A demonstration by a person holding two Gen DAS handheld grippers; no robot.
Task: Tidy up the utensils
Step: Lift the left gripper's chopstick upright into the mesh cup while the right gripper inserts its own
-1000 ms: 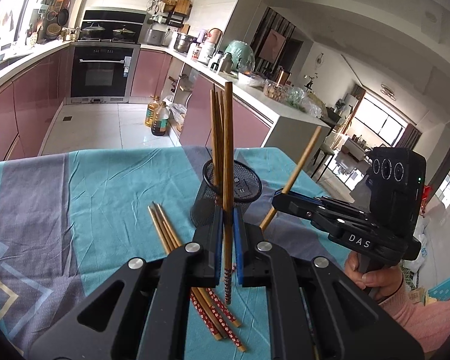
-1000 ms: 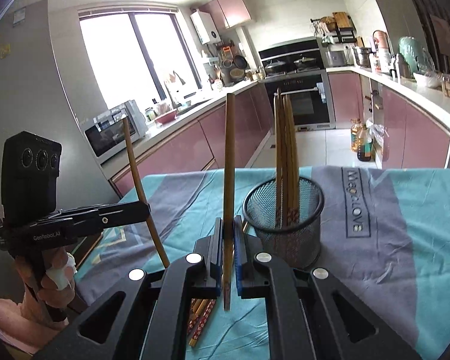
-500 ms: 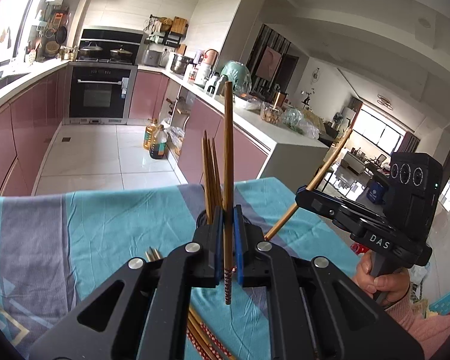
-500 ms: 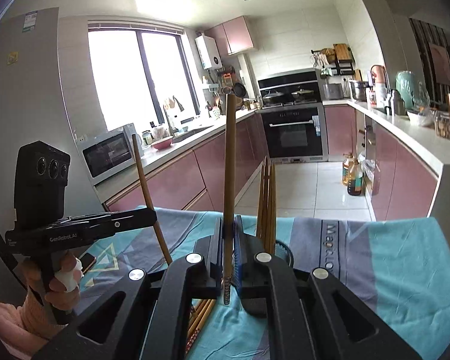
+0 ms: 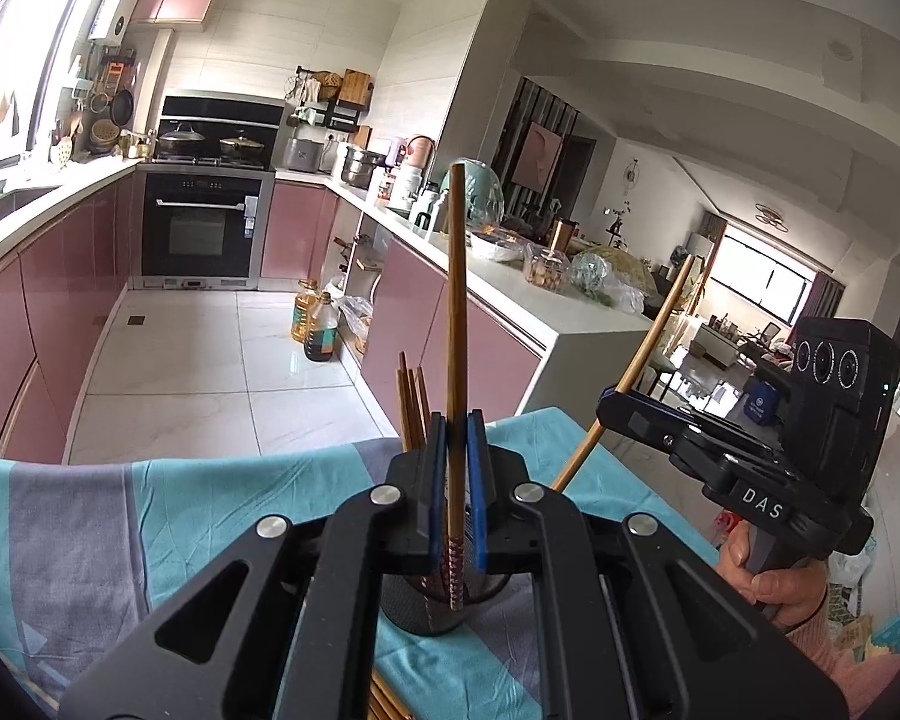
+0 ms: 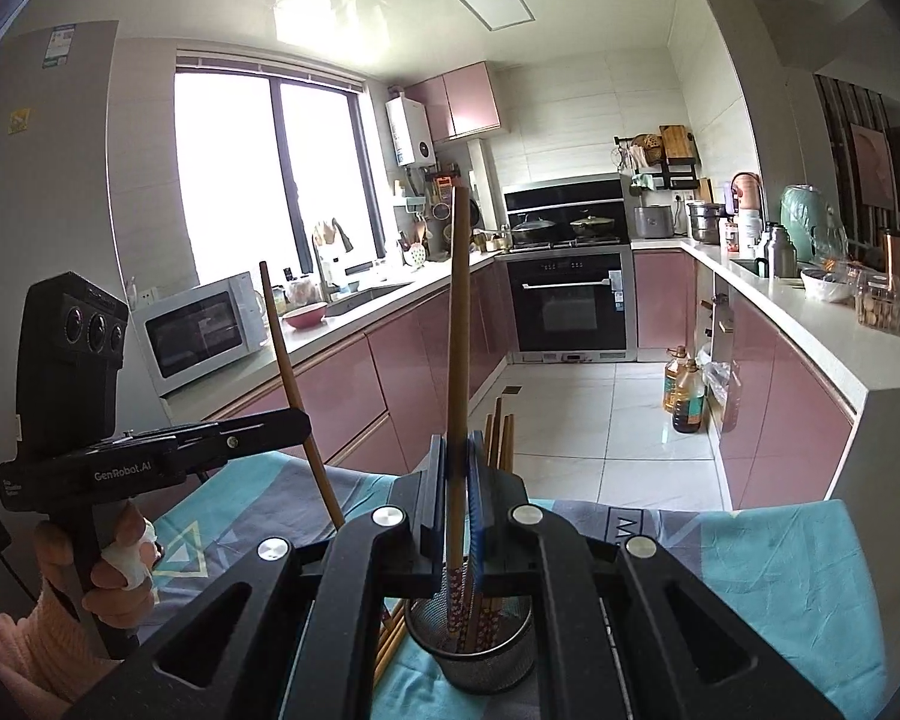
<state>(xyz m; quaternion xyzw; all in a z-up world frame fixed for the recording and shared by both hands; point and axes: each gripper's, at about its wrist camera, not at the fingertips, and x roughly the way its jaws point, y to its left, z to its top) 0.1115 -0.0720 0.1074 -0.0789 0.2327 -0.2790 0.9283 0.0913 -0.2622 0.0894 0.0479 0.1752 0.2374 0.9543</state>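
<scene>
My left gripper (image 5: 456, 468) is shut on an upright wooden chopstick (image 5: 455, 312); its patterned lower end hangs over the black mesh cup (image 5: 426, 606). My right gripper (image 6: 456, 480) is shut on another upright chopstick (image 6: 457, 330), whose lower end dips into the mesh cup (image 6: 474, 654). Several chopsticks (image 6: 499, 432) stand in the cup. Loose chopsticks (image 5: 384, 702) lie on the tablecloth beside it. Each gripper also shows in the other's view, the right one (image 5: 624, 414) and the left one (image 6: 294, 420), holding its chopstick tilted.
The table carries a teal and grey cloth (image 5: 168, 516). Beyond its far edge are a tiled kitchen floor (image 5: 210, 360), pink cabinets, an oven and a white counter (image 5: 546, 306) with jars and bowls. Oil bottles (image 6: 684, 390) stand on the floor.
Both grippers have risen and moved over the mesh cup with their chopsticks; the cup now sits right under the fingers. The right chopstick's end has gone into the cup.
</scene>
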